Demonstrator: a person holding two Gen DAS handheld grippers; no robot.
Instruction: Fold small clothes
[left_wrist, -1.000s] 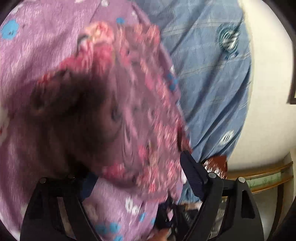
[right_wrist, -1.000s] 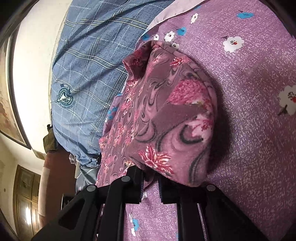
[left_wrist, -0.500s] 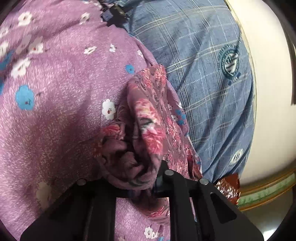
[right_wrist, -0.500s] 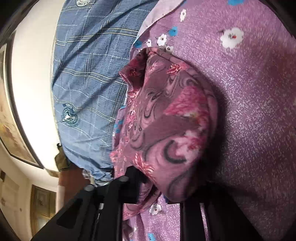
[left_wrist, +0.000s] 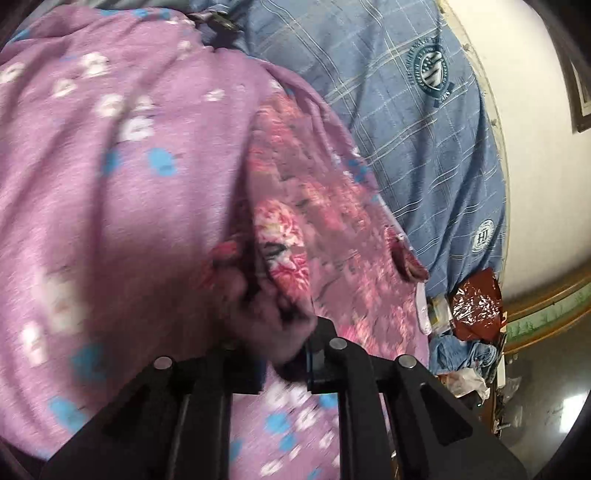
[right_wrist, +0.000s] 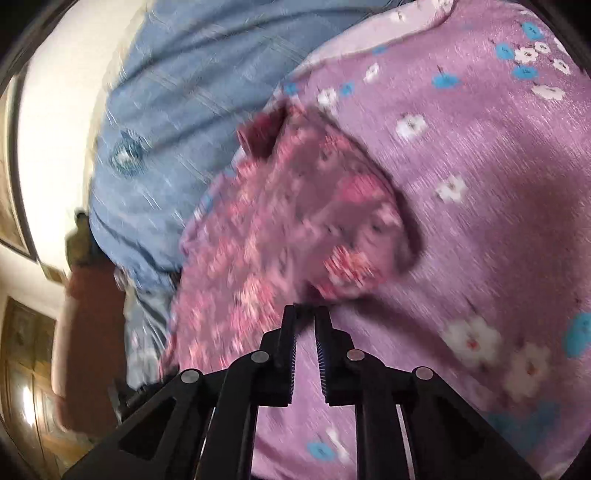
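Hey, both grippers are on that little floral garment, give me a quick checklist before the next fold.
1. Left gripper has the floral garment: ok, cloth is bunched between its jaws, though they are opening.
2. Right gripper has it: ok, shut on the edge, at the very tips only.
3. Garment smooth: not ok, crumpled at the left gripper.
4. Garment clear of the blue checked cloth: cannot tell.
5. Purple sheet not caught: cannot tell, blurred.

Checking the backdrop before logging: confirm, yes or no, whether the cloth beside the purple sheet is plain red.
No: the cloth beside the purple sheet is blue with pale checks and round crests.
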